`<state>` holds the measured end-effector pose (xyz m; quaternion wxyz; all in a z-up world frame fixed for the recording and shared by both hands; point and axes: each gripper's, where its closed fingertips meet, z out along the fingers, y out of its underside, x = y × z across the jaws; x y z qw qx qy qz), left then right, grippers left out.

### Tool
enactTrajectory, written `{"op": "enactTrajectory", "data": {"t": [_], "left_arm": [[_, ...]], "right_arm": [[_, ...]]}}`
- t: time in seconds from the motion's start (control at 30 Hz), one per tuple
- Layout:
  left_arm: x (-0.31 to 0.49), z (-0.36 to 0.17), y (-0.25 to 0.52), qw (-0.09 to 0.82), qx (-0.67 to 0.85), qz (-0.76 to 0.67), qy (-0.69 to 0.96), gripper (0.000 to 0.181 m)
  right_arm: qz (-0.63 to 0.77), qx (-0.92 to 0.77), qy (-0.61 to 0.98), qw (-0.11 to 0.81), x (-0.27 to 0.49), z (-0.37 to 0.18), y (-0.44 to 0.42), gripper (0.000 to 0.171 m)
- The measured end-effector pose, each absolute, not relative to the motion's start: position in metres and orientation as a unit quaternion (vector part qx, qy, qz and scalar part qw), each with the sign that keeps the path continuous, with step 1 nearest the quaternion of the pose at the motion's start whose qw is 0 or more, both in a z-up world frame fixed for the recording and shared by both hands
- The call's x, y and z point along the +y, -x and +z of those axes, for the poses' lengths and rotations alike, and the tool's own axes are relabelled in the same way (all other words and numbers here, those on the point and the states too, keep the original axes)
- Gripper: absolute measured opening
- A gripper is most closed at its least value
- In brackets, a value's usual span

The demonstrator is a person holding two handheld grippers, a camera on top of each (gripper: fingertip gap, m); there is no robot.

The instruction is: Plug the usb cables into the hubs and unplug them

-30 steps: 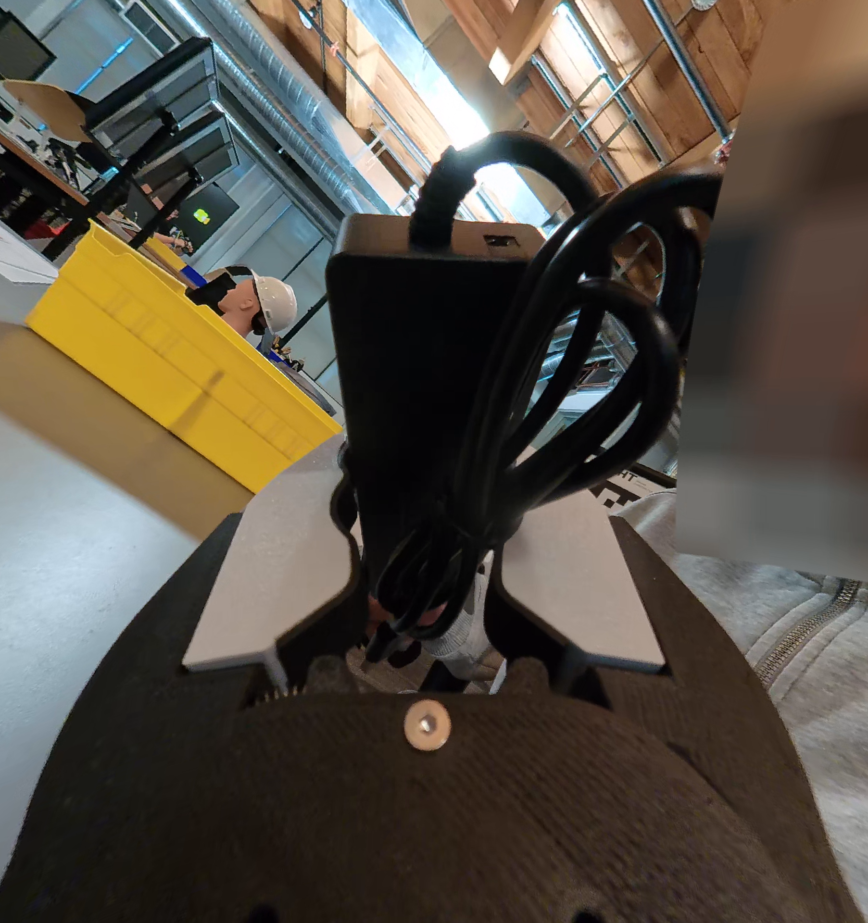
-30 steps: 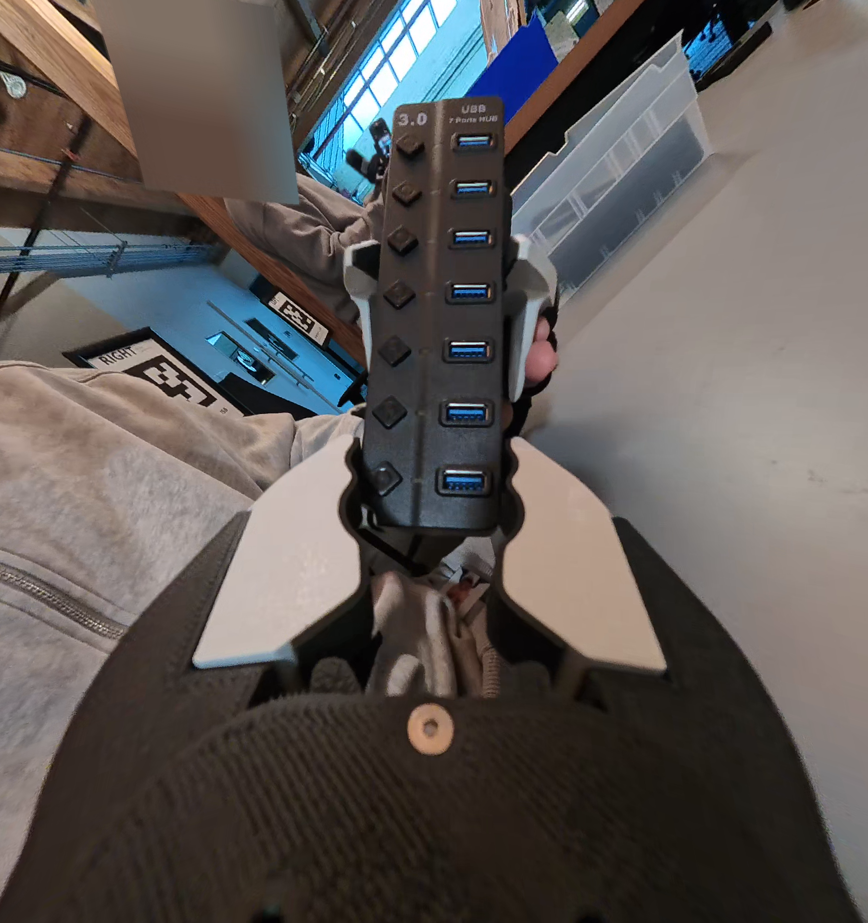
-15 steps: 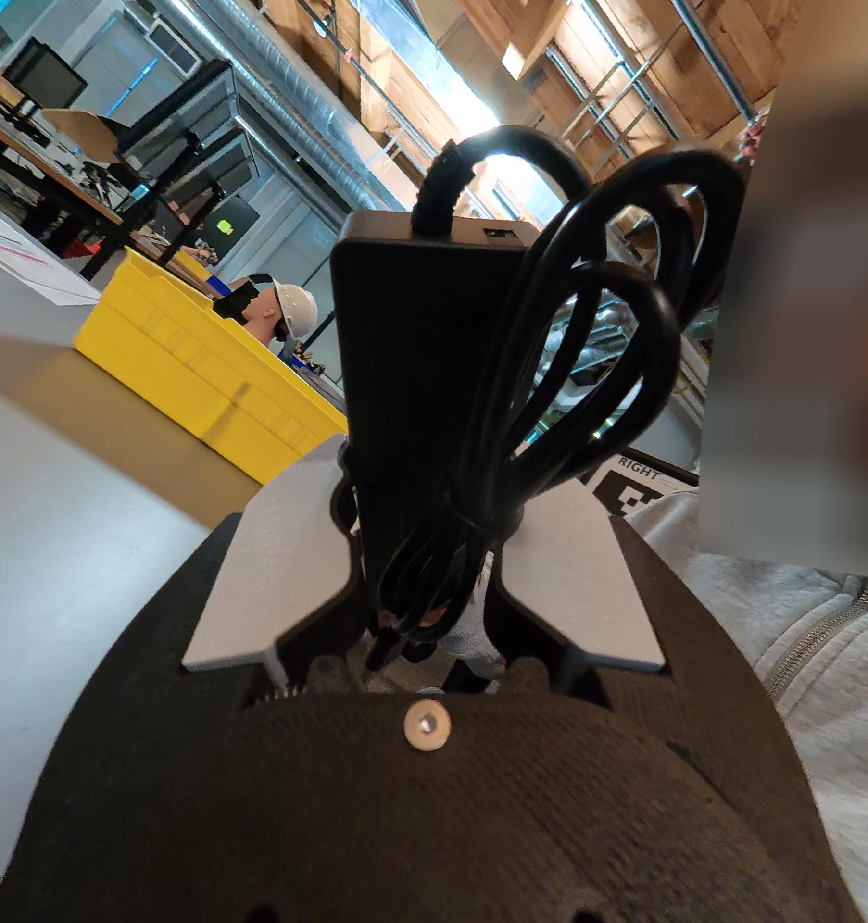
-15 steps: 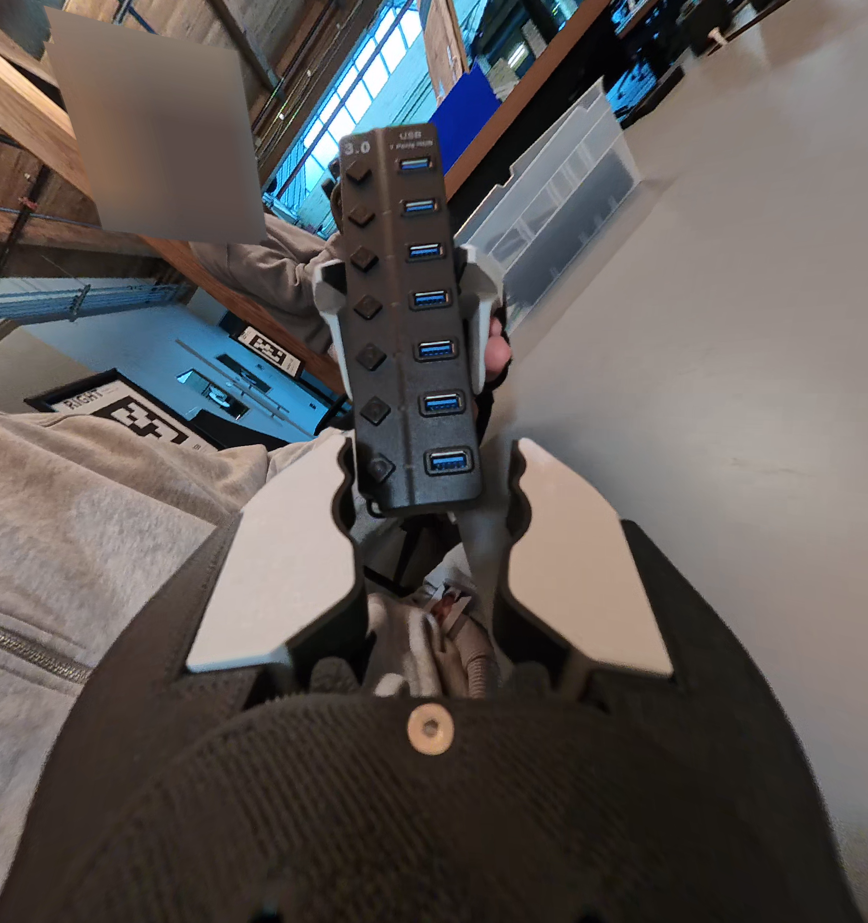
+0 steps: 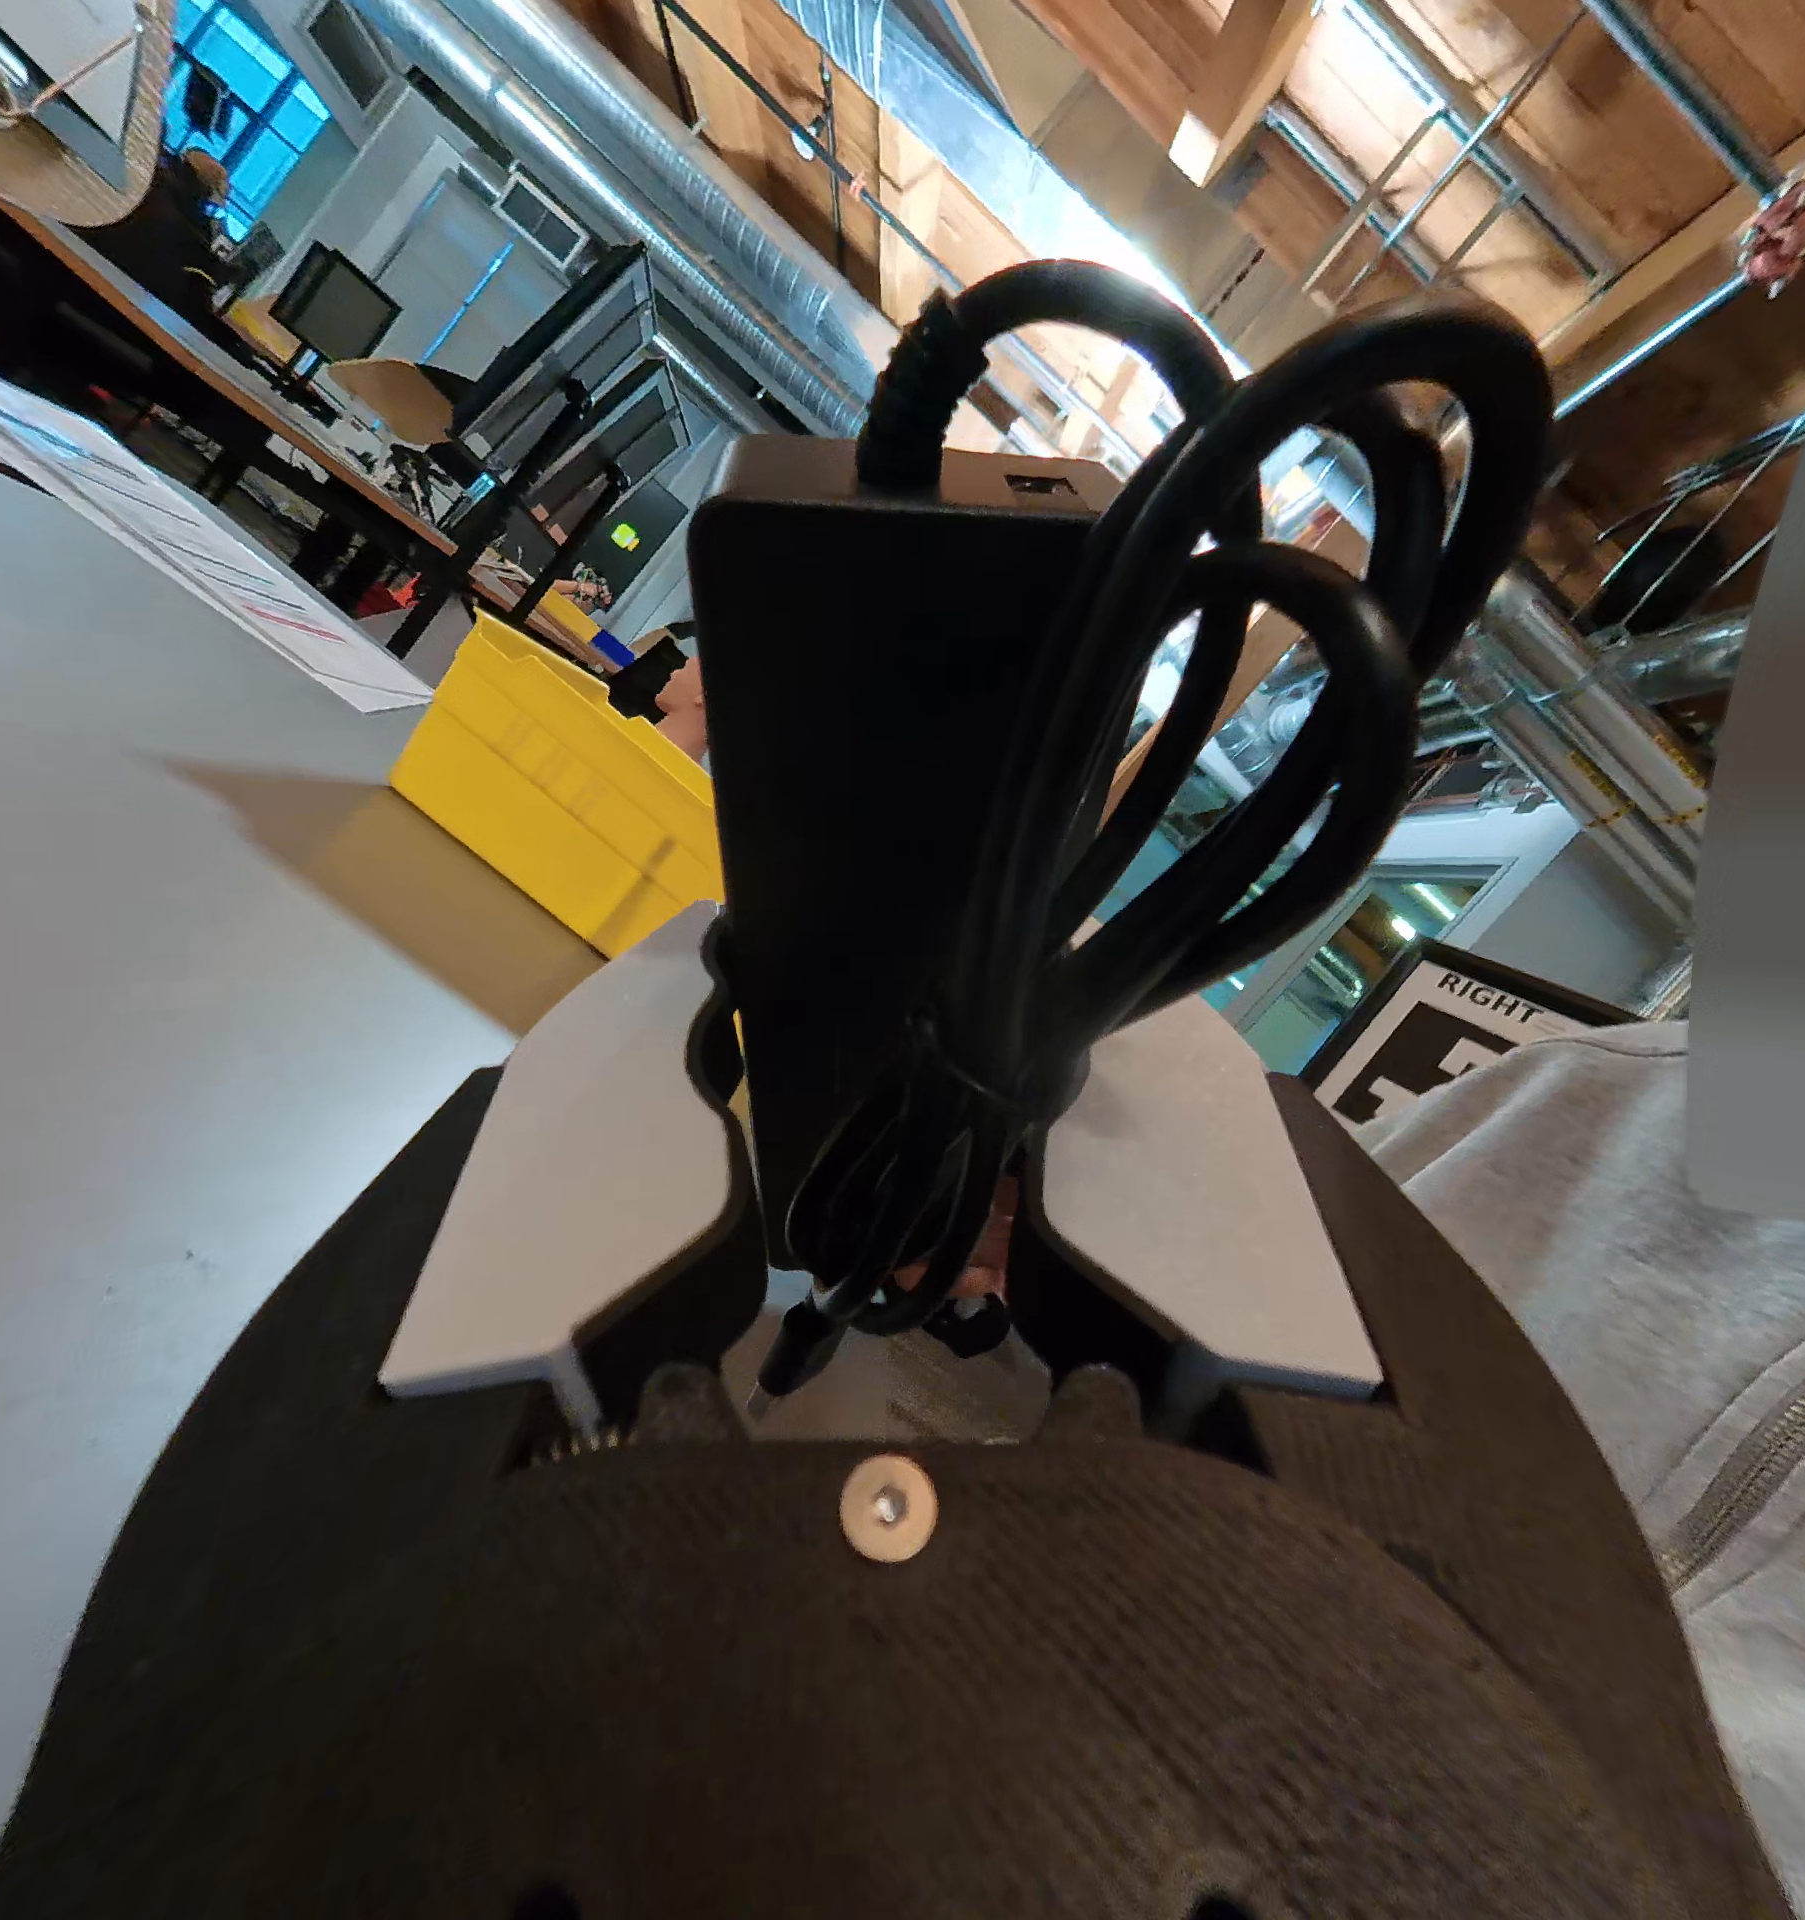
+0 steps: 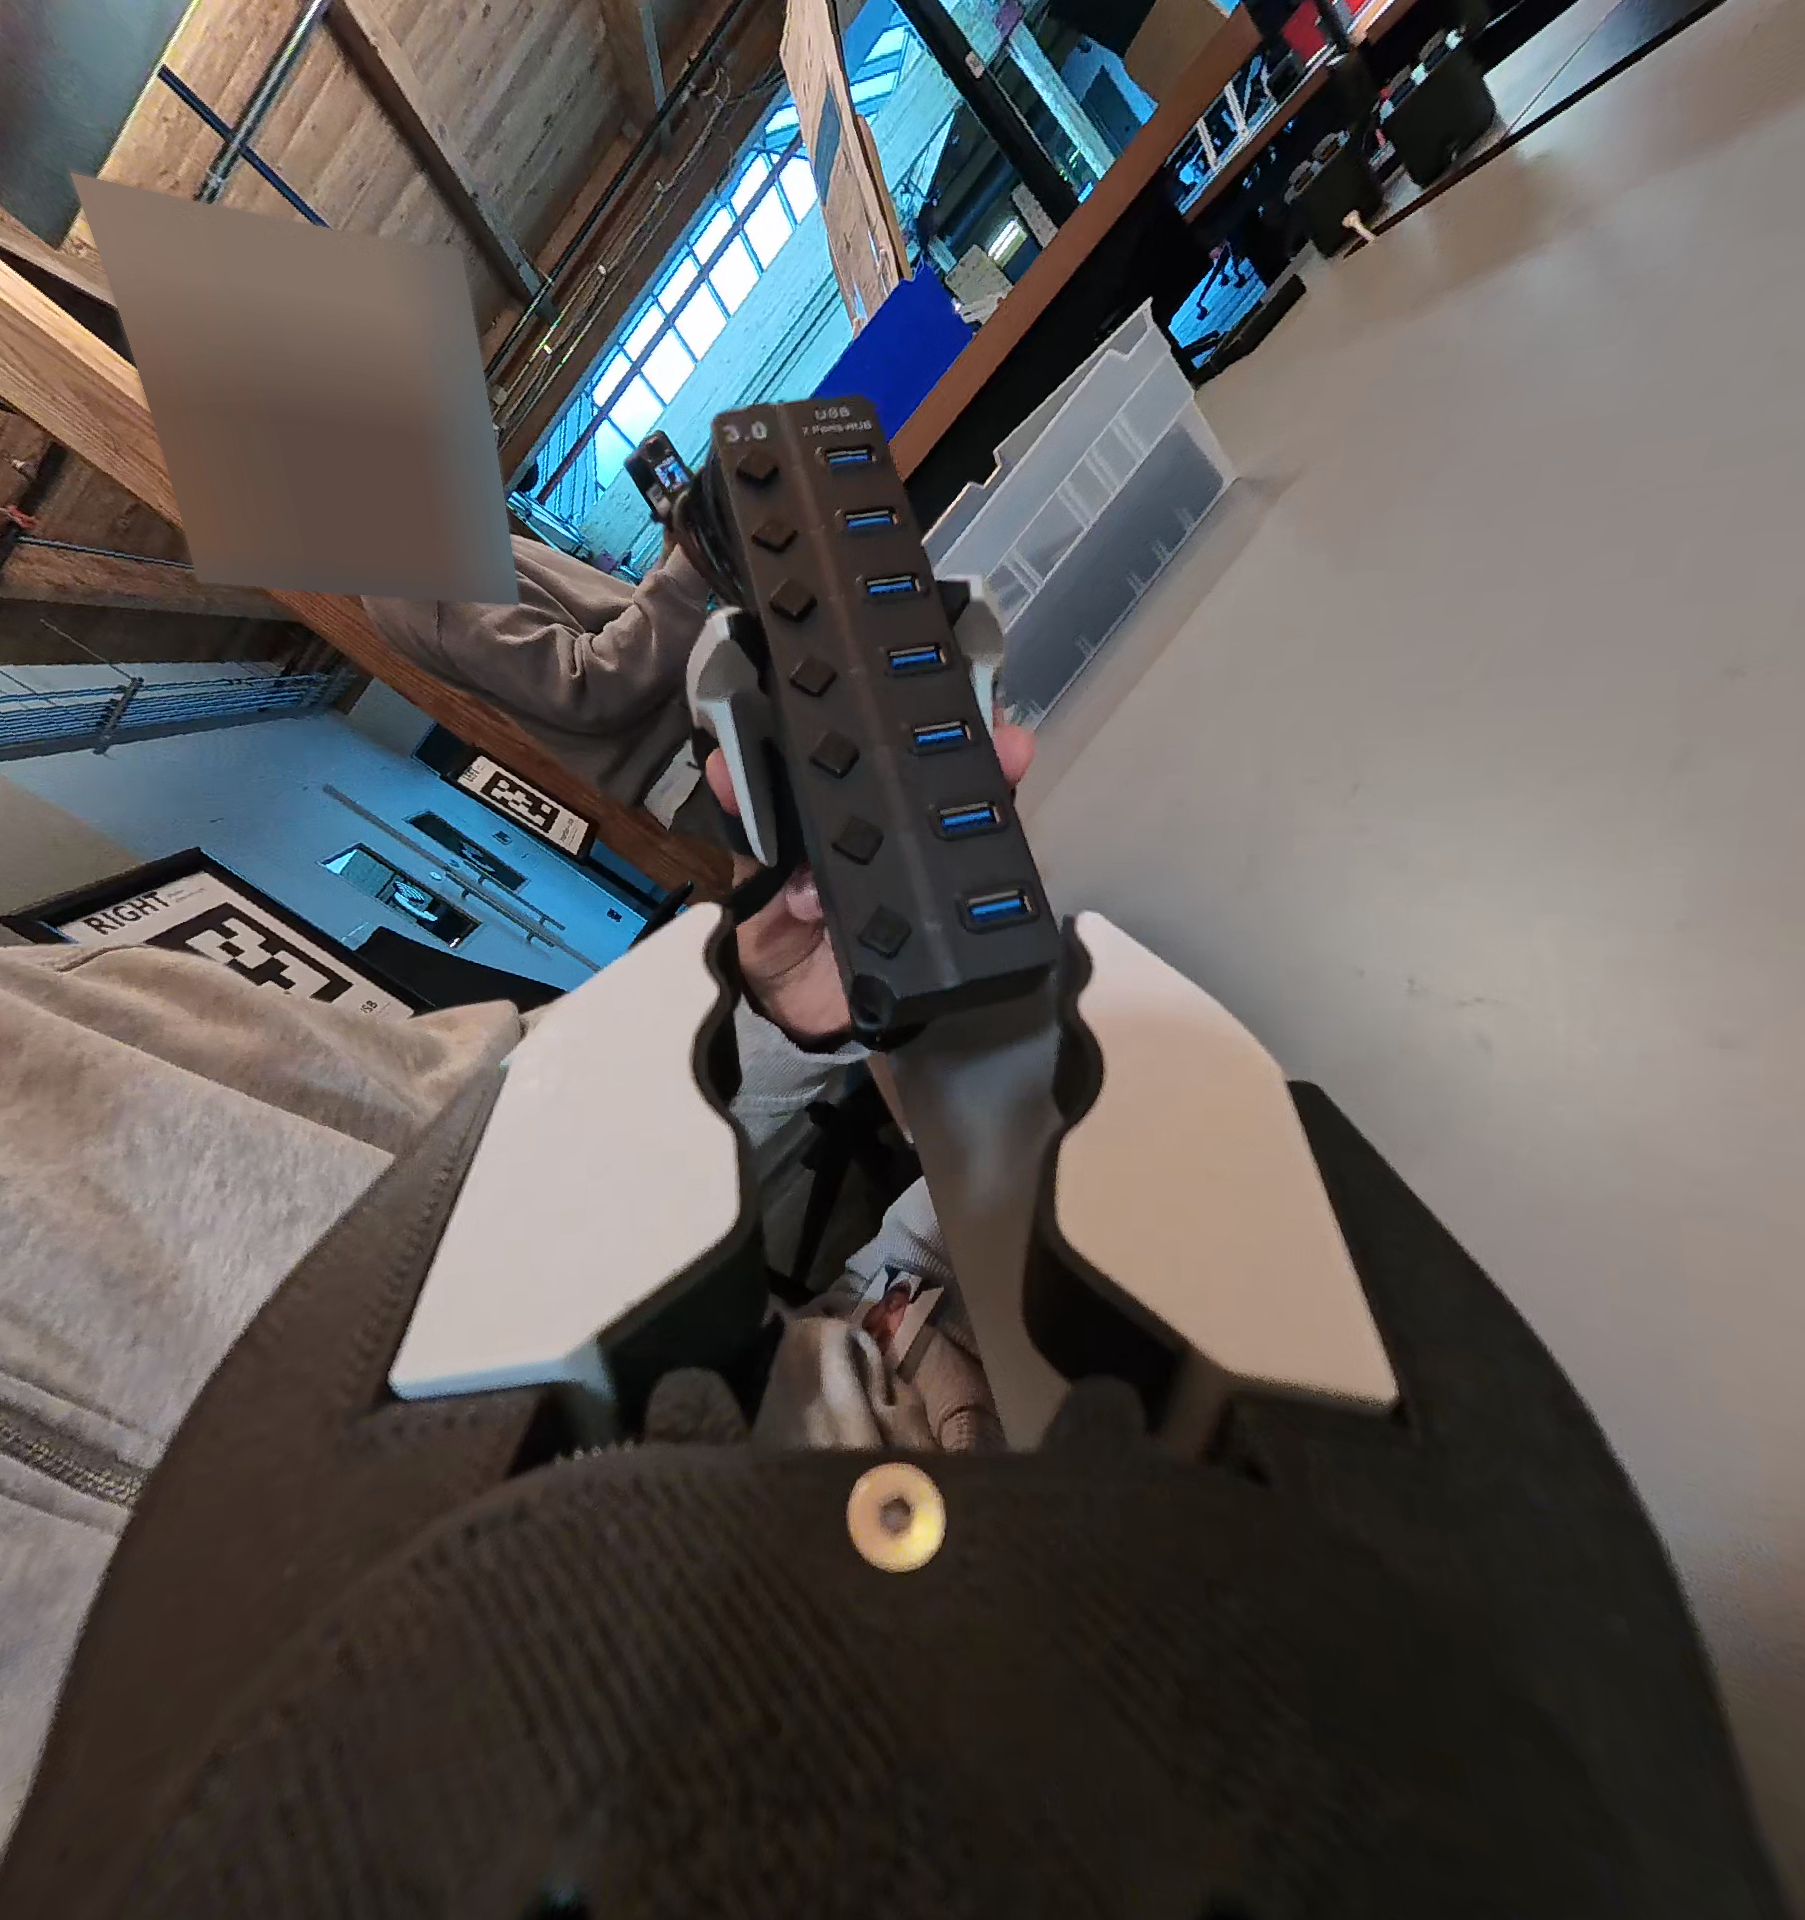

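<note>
My left gripper (image 5: 887,987) is shut on a black USB hub (image 5: 877,779), held upright with its plain back toward the camera. The hub's black cable (image 5: 1241,675) hangs in a tied bundle of loops down its right side, and the plug end (image 5: 794,1361) rests between the fingers. In the right wrist view the same hub (image 6: 877,727) shows its row of blue ports and buttons, with the left gripper (image 6: 846,675) clamped round its middle. My right gripper (image 6: 893,966) is open and empty, with the hub's lower end just above its fingertips.
A yellow bin (image 5: 555,790) stands on the grey table (image 5: 150,1039) behind the hub, with a paper sheet (image 5: 150,520) farther left. A clear plastic bin (image 6: 1095,499) sits at the table's far side. The person's grey hoodie (image 6: 150,1195) is close by.
My right gripper opened, let go of the hub's lower end and drew back a little. My left gripper kept its hold on the hub and tilted it.
</note>
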<state>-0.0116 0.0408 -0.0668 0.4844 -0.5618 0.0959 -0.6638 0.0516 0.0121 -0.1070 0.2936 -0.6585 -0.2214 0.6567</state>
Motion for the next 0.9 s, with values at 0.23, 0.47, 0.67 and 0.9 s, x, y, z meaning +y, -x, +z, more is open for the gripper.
{"op": "enactTrajectory", "data": {"t": [0.23,0.47,0.67,0.9], "left_arm": [[0.029,-0.071,0.018,0.499,0.111,-0.634,0.579,0.054],[0.015,-0.071,0.043,0.524,0.084,-0.614,0.583,0.054],[-0.002,-0.072,0.068,0.547,0.055,-0.594,0.587,0.054],[-0.026,-0.07,0.1,0.582,0.011,-0.563,0.586,0.054]], "right_arm": [[0.666,-0.224,0.653,0.283,0.017,-0.106,-0.04,0.057],[0.677,-0.25,0.644,0.254,0.015,-0.106,-0.013,0.055],[0.684,-0.288,0.632,0.224,0.006,-0.107,0.017,0.05],[0.68,-0.346,0.616,0.198,-0.007,-0.109,0.052,0.044]]}}
